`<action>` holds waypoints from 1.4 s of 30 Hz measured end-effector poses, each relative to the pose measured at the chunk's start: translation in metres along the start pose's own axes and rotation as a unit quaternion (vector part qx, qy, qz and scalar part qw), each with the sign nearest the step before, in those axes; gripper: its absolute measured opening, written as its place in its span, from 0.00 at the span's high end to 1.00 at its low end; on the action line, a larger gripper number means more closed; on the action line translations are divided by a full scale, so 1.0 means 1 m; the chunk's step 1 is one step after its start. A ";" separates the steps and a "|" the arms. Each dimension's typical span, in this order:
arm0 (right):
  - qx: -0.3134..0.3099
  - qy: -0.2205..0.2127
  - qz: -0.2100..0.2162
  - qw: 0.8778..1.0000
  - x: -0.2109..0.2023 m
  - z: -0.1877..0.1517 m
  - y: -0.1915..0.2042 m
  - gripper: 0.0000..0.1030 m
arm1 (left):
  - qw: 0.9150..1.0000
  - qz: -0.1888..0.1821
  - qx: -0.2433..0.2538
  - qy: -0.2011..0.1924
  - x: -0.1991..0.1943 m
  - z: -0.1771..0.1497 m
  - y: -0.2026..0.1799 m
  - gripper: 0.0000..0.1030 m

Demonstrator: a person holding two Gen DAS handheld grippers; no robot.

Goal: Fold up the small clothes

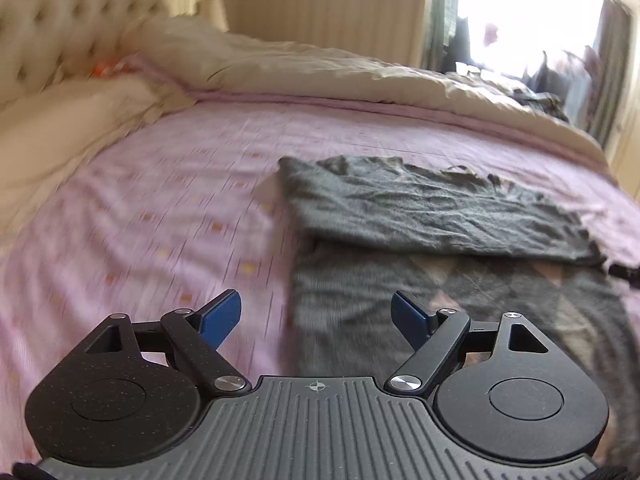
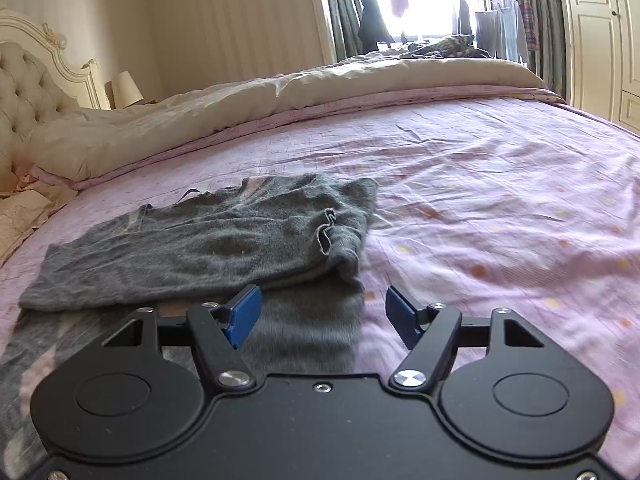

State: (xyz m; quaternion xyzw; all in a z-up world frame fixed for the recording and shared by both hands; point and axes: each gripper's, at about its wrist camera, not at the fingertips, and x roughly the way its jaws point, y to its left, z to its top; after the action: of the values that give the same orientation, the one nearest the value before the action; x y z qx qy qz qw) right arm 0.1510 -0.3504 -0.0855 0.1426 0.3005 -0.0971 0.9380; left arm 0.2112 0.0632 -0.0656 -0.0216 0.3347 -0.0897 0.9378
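My left claw (image 1: 316,316) and my right claw (image 2: 322,314) are both spread wide and hold nothing. The grey sweater (image 2: 208,244) lies partly folded on the pink bed sheet (image 2: 500,200), just in front of both claws.

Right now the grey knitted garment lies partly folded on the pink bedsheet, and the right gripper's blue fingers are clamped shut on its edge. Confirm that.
Not quite. The grey knitted garment does lie partly folded on the pink bedsheet, but the right gripper is not clamped on it: the right wrist view shows its blue fingers spread wide apart, holding nothing.
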 end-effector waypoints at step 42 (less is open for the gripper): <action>0.045 0.009 0.043 0.998 -0.145 -0.035 0.011 0.15 | 0.978 -0.180 0.090 0.048 -0.337 0.128 -0.155 0.20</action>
State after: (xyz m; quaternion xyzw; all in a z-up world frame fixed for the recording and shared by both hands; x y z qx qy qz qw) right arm 0.0189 -0.3148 -0.0242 0.1982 0.2975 -0.0694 0.9314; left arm 0.0119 -0.0300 0.2599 0.0079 0.3602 -0.2876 0.8874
